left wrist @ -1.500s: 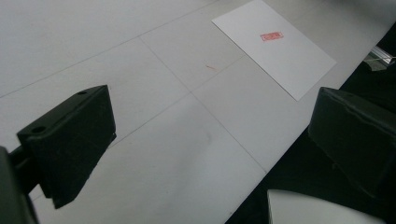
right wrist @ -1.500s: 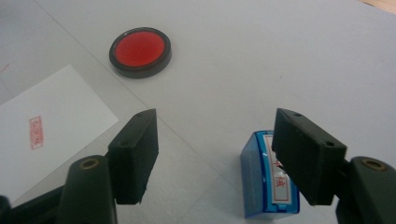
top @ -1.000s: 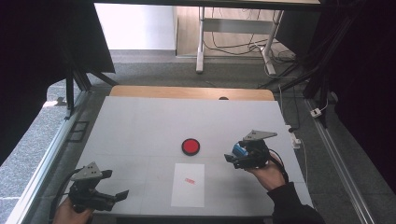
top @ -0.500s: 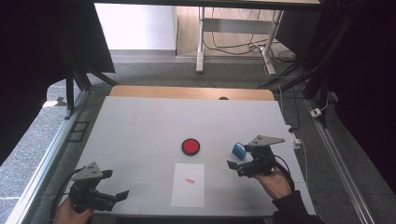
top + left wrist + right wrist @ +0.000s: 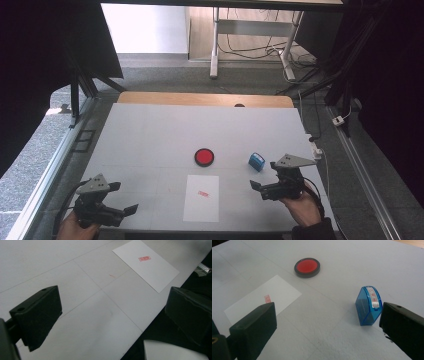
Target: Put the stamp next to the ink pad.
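Jaws of right gripper (image 5: 264,188) spread wide, nothing clamped — blue stamp (image 5: 368,305) set down on the table (image 5: 150,130), just beside one jaw, released since a second ago | left gripper (image 5: 116,212) parted, empty, idle at near edge | paper (image 5: 201,197) already marked red; ink pad (image 5: 204,157) beyond — stamping judged done.

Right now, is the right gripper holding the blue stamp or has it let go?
Let go. The right gripper is open, and the blue stamp stands alone on the table, clear of both jaws.
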### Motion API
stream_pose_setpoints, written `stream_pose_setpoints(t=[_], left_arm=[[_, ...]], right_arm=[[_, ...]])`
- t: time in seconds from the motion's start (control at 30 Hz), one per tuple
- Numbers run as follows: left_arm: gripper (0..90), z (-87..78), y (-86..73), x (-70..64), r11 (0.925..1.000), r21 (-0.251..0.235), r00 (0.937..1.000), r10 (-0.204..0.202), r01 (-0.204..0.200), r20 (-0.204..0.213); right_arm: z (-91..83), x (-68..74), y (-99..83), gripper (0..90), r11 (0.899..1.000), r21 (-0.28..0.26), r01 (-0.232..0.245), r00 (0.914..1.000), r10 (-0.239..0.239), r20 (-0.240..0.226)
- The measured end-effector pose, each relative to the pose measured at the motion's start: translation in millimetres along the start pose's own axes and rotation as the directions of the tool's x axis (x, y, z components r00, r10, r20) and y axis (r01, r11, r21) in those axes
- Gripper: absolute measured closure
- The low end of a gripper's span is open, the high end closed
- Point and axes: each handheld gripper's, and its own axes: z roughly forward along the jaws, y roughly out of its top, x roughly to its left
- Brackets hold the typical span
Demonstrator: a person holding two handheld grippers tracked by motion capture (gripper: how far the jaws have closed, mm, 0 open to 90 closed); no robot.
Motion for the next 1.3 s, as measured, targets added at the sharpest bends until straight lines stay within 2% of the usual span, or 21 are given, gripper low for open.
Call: stream_pose_setpoints(t=[0.37, 0.73, 1.07, 1.3], left_arm=[[0.8, 0.0, 0.1, 0.0, 1.0, -0.001, 1.0, -0.001, 0.001, -0.002], [0.8, 0.0, 0.2, -0.4, 1.0, -0.001, 1.0, 0.0, 0.0, -0.007], [0.7, -0.5, -0.6, -0.5, 1.0, 0.0, 0.9999, -0.002, 0.002, -0.012], [0.6, 0.3, -0.2, -0.9, 1.0, 0.007, 0.9999, 0.0, 0.0, -0.017]], right_arm=[[-20.9, -1.4, -19.5, 0.3, 0.999, -0.003, -0.04, 0.9988, 0.04, 0.027], [-40.1, -4.2, -35.5, 0.0, 0.997, -0.015, -0.082, 0.992, 0.083, 0.095], [-46.2, -3.4, -47.6, 0.0, 0.994, 0.02, -0.109, 0.9863, 0.106, 0.127], [-48.3, -3.0, -51.7, 0.0, 0.991, 0.062, -0.115, 0.9841, 0.106, 0.143]])
